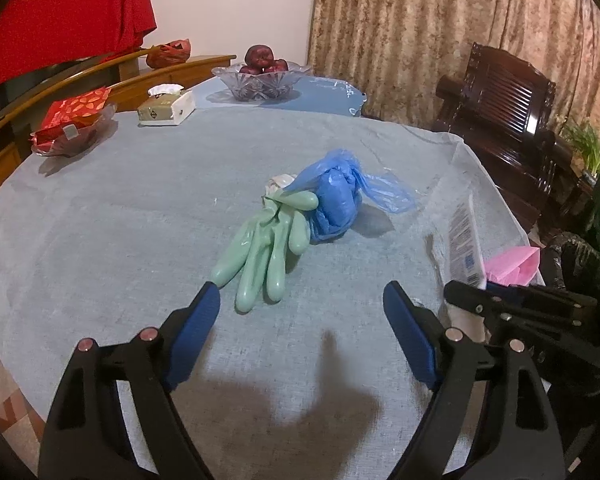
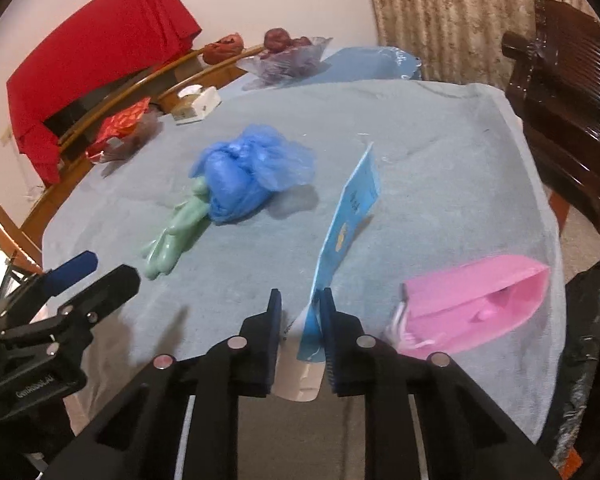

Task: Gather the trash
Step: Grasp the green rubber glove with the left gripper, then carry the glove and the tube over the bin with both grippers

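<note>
A red cloth [image 2: 100, 40] hung at the far left, above a curved wooden rail [image 2: 112, 108]. On the grey-blue tablecloth [image 1: 120, 220] lay a green glove [image 1: 264, 248] touching a crumpled blue bag [image 1: 336, 204]. The left gripper [image 1: 300, 300] stood spread wide, nothing between its jaws. The right gripper [image 2: 300, 312] was narrowed around a blue wrapper [image 2: 352, 208]; whether both pads pressed it I could not tell. A pink bag [image 2: 472, 304] lay just beside it, with a dark wooden chair [image 2: 560, 92] and patterned curtain [image 1: 420, 28] beyond.

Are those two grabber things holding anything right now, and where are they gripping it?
The right hand-held gripper pinches the blue wrapper by its bottom end, standing it upright. The left hand-held gripper is open and holds nothing.
</note>
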`<state>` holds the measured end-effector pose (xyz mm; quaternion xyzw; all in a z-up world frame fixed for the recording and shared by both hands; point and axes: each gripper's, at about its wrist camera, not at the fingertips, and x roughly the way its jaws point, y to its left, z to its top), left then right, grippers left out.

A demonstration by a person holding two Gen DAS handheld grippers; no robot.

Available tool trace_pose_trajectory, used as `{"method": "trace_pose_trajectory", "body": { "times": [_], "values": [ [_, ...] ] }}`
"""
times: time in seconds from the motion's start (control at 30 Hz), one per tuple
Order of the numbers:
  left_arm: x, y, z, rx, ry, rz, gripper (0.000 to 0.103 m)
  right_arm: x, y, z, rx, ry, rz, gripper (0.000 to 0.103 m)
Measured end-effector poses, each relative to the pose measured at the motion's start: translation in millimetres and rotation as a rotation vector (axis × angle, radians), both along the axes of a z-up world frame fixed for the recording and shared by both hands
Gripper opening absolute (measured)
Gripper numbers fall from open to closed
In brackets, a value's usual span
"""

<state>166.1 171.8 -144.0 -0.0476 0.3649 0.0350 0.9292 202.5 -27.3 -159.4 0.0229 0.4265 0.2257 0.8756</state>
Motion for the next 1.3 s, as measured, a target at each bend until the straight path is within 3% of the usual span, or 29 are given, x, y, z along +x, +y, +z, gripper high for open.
{"method": "trace_pose_trajectory", "body": {
  "times": [0.27,0.53,0.93,0.97,1.03,1.07,1.17,1.3],
  "values": [
    [0.6,3.4,-2.7,0.004,0.009,0.010,0.078,10.3,6.7,-8.8,-0.017,0.043,-0.023,0.026],
    [12.7,20.4,-10.0,0.022,0.019,0.036,0.078,16.6,8.8,-8.4,-0.012,0.043,-0.017,0.021],
    [76.7,36.1,-30.7,0.001,0.070,0.022,0.077,32.6,11.9,-4.8,-0.003,0.039,-0.046,0.021],
    [80.3,36.7,-32.4,-0.011,0.078,0.016,0.075,33.6,12.8,-4.4,-0.006,0.037,-0.048,0.021],
    [83.6,36.8,-37.3,-0.033,0.103,-0.002,0.056,34.6,13.6,-3.7,-0.010,0.031,-0.049,0.021],
    [83.9,36.2,-39.2,-0.039,0.111,-0.007,0.052,35.1,14.2,-3.5,-0.011,0.029,-0.050,0.021],
    [78.7,36.5,-41.0,-0.047,0.111,-0.014,0.022,35.6,16.5,-2.6,-0.016,0.026,-0.049,0.021],
    [68.6,42.3,-31.3,-0.055,0.090,0.002,0.014,32.4,17.8,1.7,-0.016,0.014,-0.041,0.021]
  ]
}}
